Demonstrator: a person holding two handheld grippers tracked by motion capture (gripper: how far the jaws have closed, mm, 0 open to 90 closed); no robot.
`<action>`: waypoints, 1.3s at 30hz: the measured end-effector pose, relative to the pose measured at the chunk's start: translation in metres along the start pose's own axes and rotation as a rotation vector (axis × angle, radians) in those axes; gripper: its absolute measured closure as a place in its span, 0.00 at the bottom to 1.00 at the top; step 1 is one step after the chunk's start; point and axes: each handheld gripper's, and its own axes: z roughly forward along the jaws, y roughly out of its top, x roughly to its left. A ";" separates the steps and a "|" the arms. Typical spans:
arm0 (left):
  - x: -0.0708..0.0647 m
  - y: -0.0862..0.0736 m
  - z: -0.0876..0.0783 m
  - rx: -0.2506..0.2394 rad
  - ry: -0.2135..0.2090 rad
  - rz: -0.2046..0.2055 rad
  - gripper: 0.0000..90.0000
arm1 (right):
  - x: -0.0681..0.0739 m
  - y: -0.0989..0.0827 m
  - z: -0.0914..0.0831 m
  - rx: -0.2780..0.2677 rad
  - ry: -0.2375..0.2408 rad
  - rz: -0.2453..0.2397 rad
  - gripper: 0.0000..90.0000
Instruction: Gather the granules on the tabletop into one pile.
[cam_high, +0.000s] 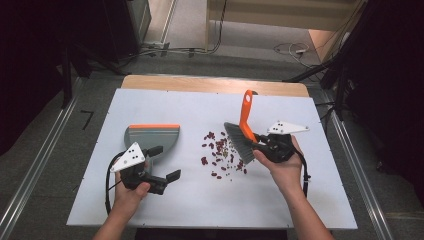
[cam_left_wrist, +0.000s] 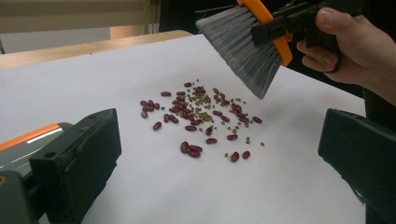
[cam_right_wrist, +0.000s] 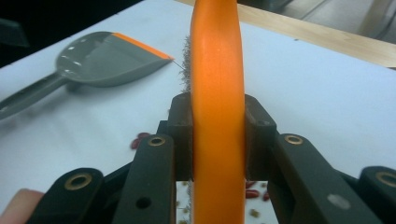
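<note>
While the white table spreads under everything, the largest loose thing on it is the one grey dustpan with an orange lip, lying at the left, its handle running near toward the left gripper. That gripper hovers just near of the pan with its jaws spread wide and nothing between them; in the left gripper view they frame the spill from either side. One brush stands to the right of centre, its orange handle rising to the far side and its grey bristles hanging just above the right edge of the spill, apart from the table. The right gripper is pinching the brush low on the handle, close to the head, jaws pressed flat on both sides of it as the right gripper view shows.

My judgement is that the brush is light, with a stiff, rather smooth plastic handle and soft, springy bristles, so a hold low near the head gives the best control. The pan looks light and rigid and is best taken by its handle.

Smallest are the beans: one loose patch at mid-table, some thirty dark red kidney beans mixed with many tiny green ones, too small to count. They should be hard and quick to roll or scatter.
</note>
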 end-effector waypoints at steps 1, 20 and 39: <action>0.000 -0.001 -0.001 0.002 0.008 0.000 0.00 | -0.003 0.002 -0.001 0.003 -0.014 0.002 0.76; 0.008 -0.007 -0.010 0.005 0.056 -0.004 0.00 | -0.048 0.027 0.040 0.286 -0.280 -0.089 0.76; 0.008 -0.008 -0.010 0.001 0.049 0.004 0.00 | -0.038 0.030 0.096 0.530 -0.403 -0.252 0.77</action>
